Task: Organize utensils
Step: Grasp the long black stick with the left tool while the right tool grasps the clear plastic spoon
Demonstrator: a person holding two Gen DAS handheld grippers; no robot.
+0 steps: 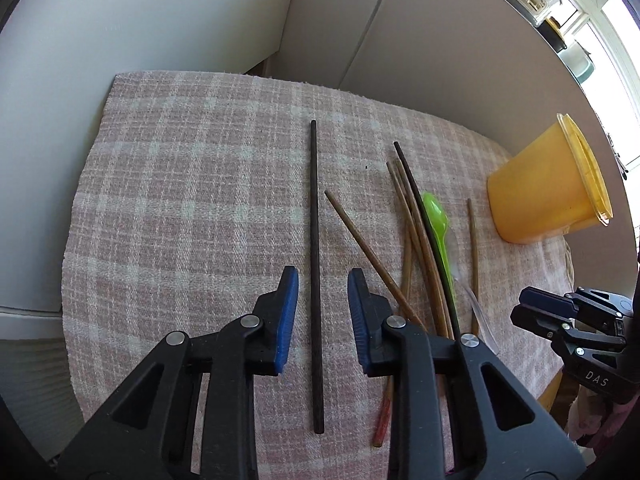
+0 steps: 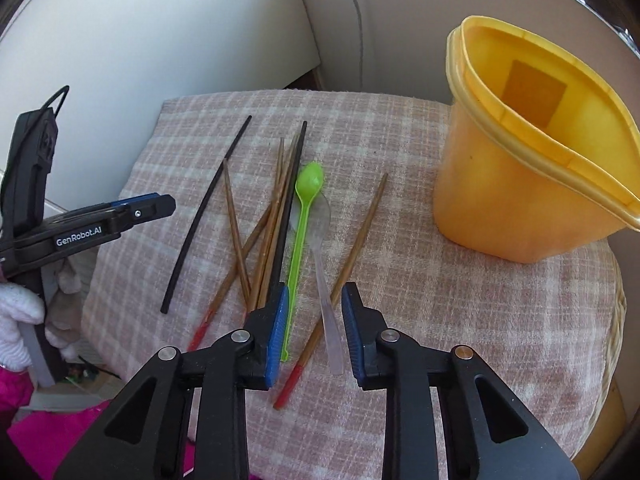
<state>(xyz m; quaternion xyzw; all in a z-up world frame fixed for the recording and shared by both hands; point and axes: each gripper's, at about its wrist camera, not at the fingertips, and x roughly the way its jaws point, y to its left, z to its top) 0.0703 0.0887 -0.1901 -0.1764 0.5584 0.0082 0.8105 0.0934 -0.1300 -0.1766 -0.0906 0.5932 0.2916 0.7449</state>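
Note:
A long black chopstick [image 1: 314,200] lies on the plaid cloth, running between the blue-padded fingers of my left gripper [image 1: 322,276]; a gap shows on both sides, so the jaws are open. To its right lie several brown chopsticks [image 1: 360,236], a second black chopstick [image 1: 416,192] and a green spoon [image 1: 436,216]. My right gripper [image 2: 316,292] is open over a clear plastic spoon [image 2: 324,248] and a red-tipped brown chopstick [image 2: 360,232], with the green spoon [image 2: 308,180] beside its left finger. A yellow container [image 2: 520,184] stands open at the right.
The pink plaid cloth [image 1: 180,200] covers a small wicker-edged stand [image 2: 616,320] against white walls. A white-gloved hand [image 2: 16,320] holds the left gripper [image 2: 168,202] at the cloth's left edge. A windowsill with dishes sits beyond the yellow container [image 1: 536,192].

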